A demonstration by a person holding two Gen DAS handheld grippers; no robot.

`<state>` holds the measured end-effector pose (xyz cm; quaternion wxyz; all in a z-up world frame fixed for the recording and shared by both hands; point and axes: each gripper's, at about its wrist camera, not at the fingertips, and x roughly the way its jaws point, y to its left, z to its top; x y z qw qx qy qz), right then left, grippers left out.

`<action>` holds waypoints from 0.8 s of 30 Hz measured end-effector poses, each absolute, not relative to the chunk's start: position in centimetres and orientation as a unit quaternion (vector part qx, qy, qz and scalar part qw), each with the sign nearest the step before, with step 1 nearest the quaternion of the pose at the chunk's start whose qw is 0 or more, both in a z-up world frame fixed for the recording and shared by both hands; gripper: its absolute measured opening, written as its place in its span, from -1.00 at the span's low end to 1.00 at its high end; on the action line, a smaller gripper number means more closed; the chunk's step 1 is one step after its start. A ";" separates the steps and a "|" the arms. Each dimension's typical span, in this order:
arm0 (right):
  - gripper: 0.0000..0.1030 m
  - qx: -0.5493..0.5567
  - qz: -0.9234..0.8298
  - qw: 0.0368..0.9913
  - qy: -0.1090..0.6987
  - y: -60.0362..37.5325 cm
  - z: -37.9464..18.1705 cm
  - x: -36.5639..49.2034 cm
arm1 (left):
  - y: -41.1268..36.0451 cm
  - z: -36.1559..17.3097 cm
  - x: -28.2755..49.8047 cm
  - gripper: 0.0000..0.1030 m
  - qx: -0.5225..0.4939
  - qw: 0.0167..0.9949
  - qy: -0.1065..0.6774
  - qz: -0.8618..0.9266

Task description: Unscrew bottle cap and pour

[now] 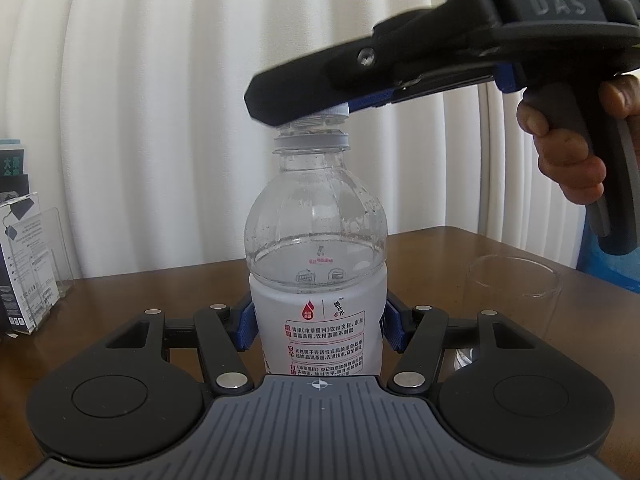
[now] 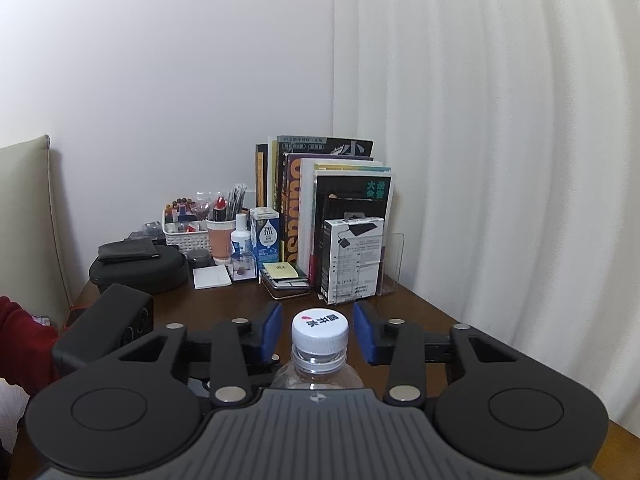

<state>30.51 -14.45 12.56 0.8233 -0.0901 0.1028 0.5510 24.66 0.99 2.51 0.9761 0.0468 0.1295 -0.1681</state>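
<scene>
My left claw (image 1: 318,328) is clamped on the labelled middle of the water bottle (image 1: 316,240), which stands upright on the brown surface (image 1: 120,300). My right claw (image 2: 318,334) sits wide around the white cap (image 2: 319,330), pads not touching it. An empty glass (image 1: 514,284) stands just right of the bottle.

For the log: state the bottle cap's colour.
White cap with red and black print; clearest in right wrist view.

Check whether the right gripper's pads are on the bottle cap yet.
Apart. The right wrist view shows the white cap centred in the right gripper, with dark table visible between it and each blue pad. The left gripper clamps the bottle.
</scene>
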 end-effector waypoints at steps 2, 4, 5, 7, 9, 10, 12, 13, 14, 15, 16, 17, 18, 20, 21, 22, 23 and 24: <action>-0.39 -0.084 0.550 0.824 0.106 -14.5 12.4 30.6 | 1.0 2.6 24.6 0.16 0.045 0.976 0.129 -0.168; -0.39 -0.081 0.546 0.827 0.107 -14.5 12.3 30.6 | 1.2 2.7 24.6 0.16 0.043 0.977 0.129 -0.166; -0.39 -0.080 0.542 0.830 0.107 -14.4 12.3 30.5 | 1.2 2.7 24.6 0.15 0.041 0.976 0.130 -0.167; -0.39 -0.077 0.528 0.840 0.104 -14.3 12.2 30.0 | 1.1 2.8 24.6 0.14 0.040 0.977 0.130 -0.166; -0.39 -0.072 0.512 0.850 0.102 -14.2 12.0 29.6 | 1.0 2.8 24.7 0.14 0.040 0.977 0.131 -0.164; -0.39 -0.069 0.501 0.857 0.101 -14.1 11.9 29.2 | 0.9 2.9 24.7 0.14 0.040 0.977 0.132 -0.163; -0.39 -0.069 0.488 0.865 0.097 -14.0 11.8 28.8 | 0.8 2.9 24.8 0.14 0.041 0.977 0.134 -0.161; -0.39 -0.068 0.476 0.872 0.095 -13.8 11.6 28.5 | 0.8 3.0 24.8 0.14 0.041 0.977 0.135 -0.160; -0.39 -0.066 0.466 0.877 0.095 -13.6 11.6 28.2 | 0.8 3.0 24.7 0.14 0.041 0.977 0.137 -0.159; -0.39 -0.062 0.458 0.881 0.096 -13.5 11.5 28.1 | 0.8 3.0 24.7 0.14 0.041 0.977 0.138 -0.158; -0.39 -0.059 0.450 0.886 0.097 -13.3 11.5 27.9 | 0.8 3.0 24.7 0.14 0.041 0.977 0.138 -0.157; -0.39 -0.055 0.441 0.890 0.098 -13.2 11.4 27.8 | 0.8 3.0 24.7 0.14 0.041 0.977 0.138 -0.157; -0.39 -0.050 0.432 0.895 0.099 -13.0 11.4 27.7 | 0.8 3.1 24.7 0.14 0.040 0.977 0.138 -0.156; -0.39 -0.037 0.410 0.906 0.101 -12.6 11.2 27.3 | 0.9 3.1 24.7 0.14 0.039 0.977 0.137 -0.156; -0.39 -0.031 0.400 0.910 0.101 -12.5 11.1 27.2 | 1.0 3.1 24.7 0.14 0.040 0.977 0.137 -0.156; -0.39 -0.026 0.390 0.915 0.102 -12.3 11.0 27.0 | 1.0 3.1 24.7 0.14 0.040 0.978 0.136 -0.156; -0.39 -0.021 0.381 0.919 0.101 -12.2 10.9 26.8 | 1.0 3.1 24.7 0.14 0.041 0.978 0.136 -0.156; -0.39 -0.018 0.373 0.922 0.100 -12.1 10.8 26.7 | 1.0 3.1 24.6 0.14 0.041 0.978 0.135 -0.156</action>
